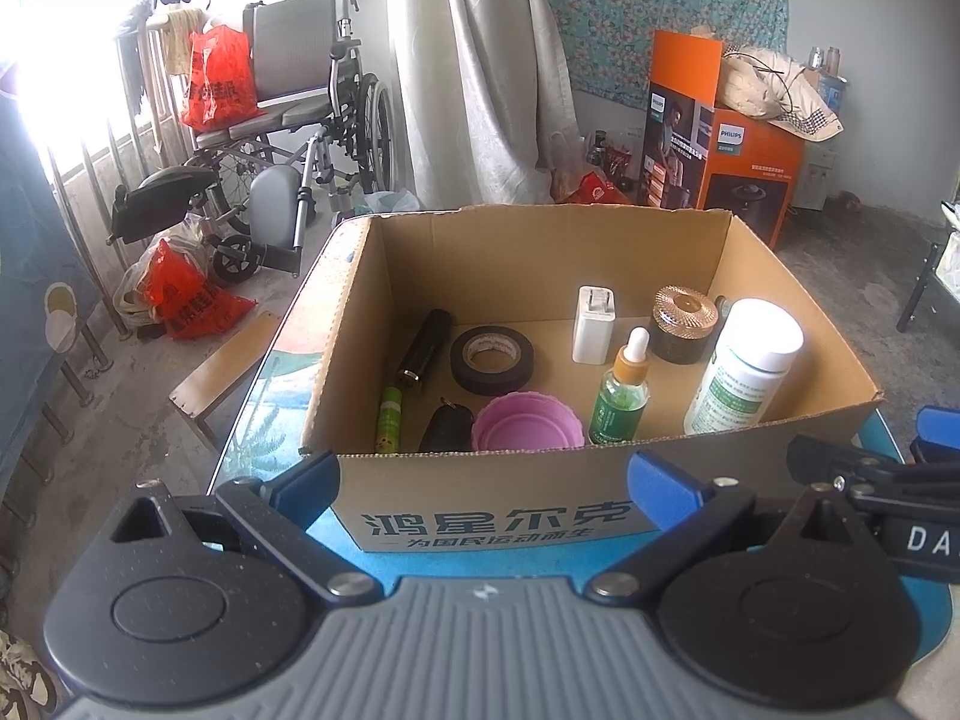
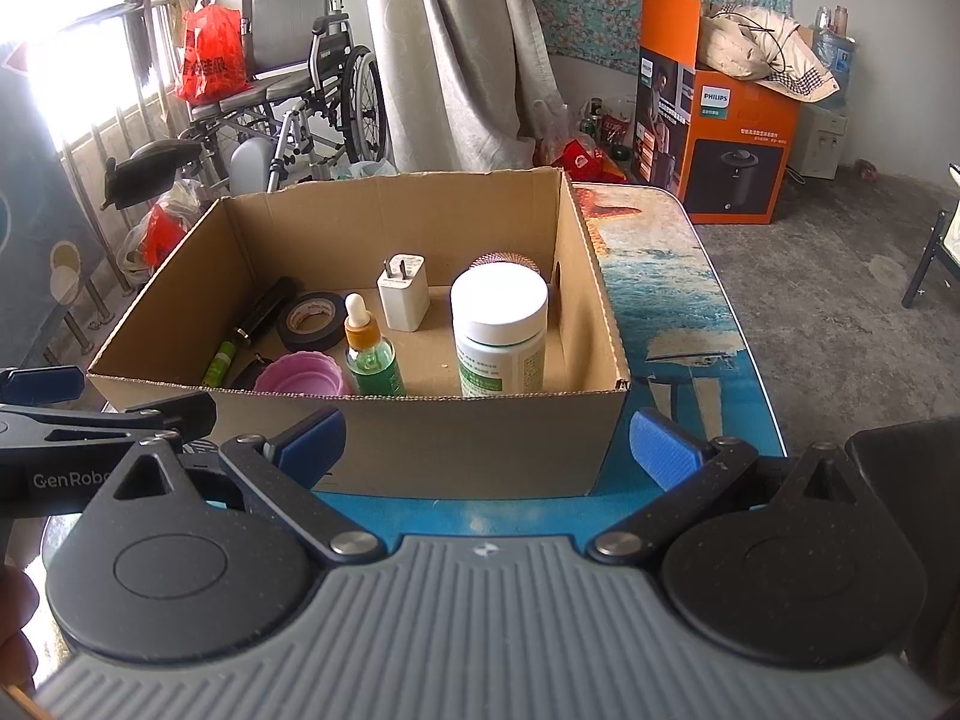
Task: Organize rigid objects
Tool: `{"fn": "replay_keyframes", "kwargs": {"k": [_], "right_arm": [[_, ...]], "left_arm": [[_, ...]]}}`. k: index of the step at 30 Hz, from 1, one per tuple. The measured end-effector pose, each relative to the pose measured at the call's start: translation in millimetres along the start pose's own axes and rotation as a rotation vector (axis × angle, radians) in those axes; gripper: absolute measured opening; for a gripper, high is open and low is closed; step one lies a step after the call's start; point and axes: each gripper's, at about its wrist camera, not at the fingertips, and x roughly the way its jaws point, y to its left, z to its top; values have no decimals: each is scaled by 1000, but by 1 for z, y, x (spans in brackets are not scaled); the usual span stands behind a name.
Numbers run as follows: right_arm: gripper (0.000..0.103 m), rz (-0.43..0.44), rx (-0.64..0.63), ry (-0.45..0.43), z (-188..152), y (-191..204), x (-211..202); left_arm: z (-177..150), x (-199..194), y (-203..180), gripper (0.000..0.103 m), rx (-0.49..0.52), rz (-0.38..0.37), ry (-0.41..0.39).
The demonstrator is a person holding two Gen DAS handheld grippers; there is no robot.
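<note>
Brown cardboard box (image 1: 480, 516) stands open on a blue printed table (image 2: 678, 312), and every loose item lies inside it. On its floor: a white-capped bottle (image 1: 747, 369) near the right wall, a green dropper bottle (image 1: 621, 399) beside it, a white charger (image 1: 594, 324), a brown ribbed jar (image 1: 684, 324), a roll of black tape (image 1: 492, 359), a pink cup (image 1: 527, 423), a black torch (image 1: 425, 339) and a small green tube (image 1: 389, 420). The left gripper (image 1: 483, 480) and right gripper (image 2: 486, 441) hover just short of the box's near wall, both spread wide and empty. Behind the table stand a wheelchair (image 1: 300, 120) and an orange carton (image 1: 729, 162).
</note>
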Motion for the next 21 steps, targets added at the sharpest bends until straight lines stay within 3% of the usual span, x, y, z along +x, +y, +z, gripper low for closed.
{"fn": "replay_keyframes", "kwargs": {"k": [21], "right_arm": [[102, -1, 1, 2, 0, 0, -1]], "left_arm": [[0, -1, 1, 103, 0, -1, 3]]}}
